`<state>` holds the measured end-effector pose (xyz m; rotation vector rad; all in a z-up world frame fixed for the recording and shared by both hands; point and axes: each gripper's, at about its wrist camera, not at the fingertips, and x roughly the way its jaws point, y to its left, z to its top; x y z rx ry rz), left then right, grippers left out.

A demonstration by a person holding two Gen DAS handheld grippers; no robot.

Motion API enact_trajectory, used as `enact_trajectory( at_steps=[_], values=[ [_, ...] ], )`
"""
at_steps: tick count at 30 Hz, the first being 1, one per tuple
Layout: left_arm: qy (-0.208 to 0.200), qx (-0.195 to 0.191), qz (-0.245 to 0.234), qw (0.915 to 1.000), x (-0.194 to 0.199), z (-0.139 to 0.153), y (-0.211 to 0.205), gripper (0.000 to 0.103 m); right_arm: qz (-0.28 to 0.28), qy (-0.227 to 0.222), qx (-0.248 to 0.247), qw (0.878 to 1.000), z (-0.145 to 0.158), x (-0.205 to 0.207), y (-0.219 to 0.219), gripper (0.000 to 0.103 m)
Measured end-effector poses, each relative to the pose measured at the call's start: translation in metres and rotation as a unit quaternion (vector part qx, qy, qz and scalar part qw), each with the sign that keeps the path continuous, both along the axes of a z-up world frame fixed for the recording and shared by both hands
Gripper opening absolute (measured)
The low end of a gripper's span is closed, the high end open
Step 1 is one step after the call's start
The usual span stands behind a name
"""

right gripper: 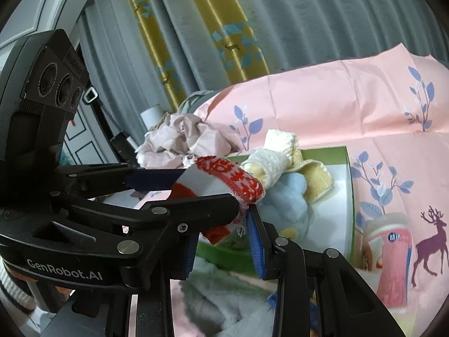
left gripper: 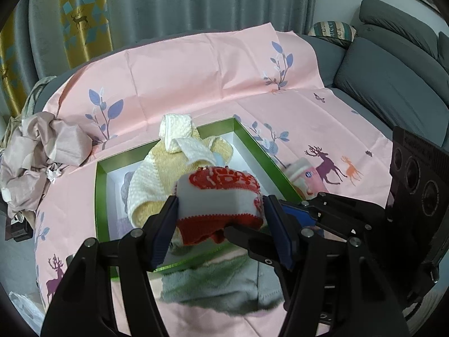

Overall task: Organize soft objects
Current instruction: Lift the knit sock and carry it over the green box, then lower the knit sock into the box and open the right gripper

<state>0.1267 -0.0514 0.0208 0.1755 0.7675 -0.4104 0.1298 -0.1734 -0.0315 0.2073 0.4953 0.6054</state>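
Note:
My left gripper [left gripper: 220,207] is shut on a folded grey and red knitted sock [left gripper: 219,196] and holds it over the near part of a green-rimmed box [left gripper: 102,196] with a white inside. The box holds a yellow and white fluffy garment [left gripper: 157,179]. In the right wrist view the same sock [right gripper: 224,179] sits between the left gripper's fingers, and the light blue part of the garment [right gripper: 283,199] shows in the box [right gripper: 345,196]. My right gripper [right gripper: 224,247] has its jaws apart just below and beside the sock, with a red end of the sock hanging between them.
The box lies on a pink sheet [left gripper: 196,64] with deer and leaf prints over a grey sofa [left gripper: 393,78]. A grey-green fluffy cloth [left gripper: 219,286] lies in front of the box. A pink rolled item [right gripper: 390,255] lies right of the box. Crumpled beige fabric [left gripper: 36,151] is heaped at the left.

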Motion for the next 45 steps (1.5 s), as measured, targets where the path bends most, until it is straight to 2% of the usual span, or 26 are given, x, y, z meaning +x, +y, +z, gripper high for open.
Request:
enact_trajectory(
  at_steps=[11, 45],
  values=[
    [0.012, -0.008, 0.009, 0.9999, 0.028, -0.001, 0.003, 0.060, -0.006, 0.016, 0.001, 1.000, 0.000, 0.031, 0.002, 0.035],
    [0.023, -0.004, 0.018, 0.9996, 0.052, -0.013, 0.009, 0.060, -0.010, 0.033, -0.018, 0.999, -0.006, 0.054, 0.011, 0.035]
  ],
)
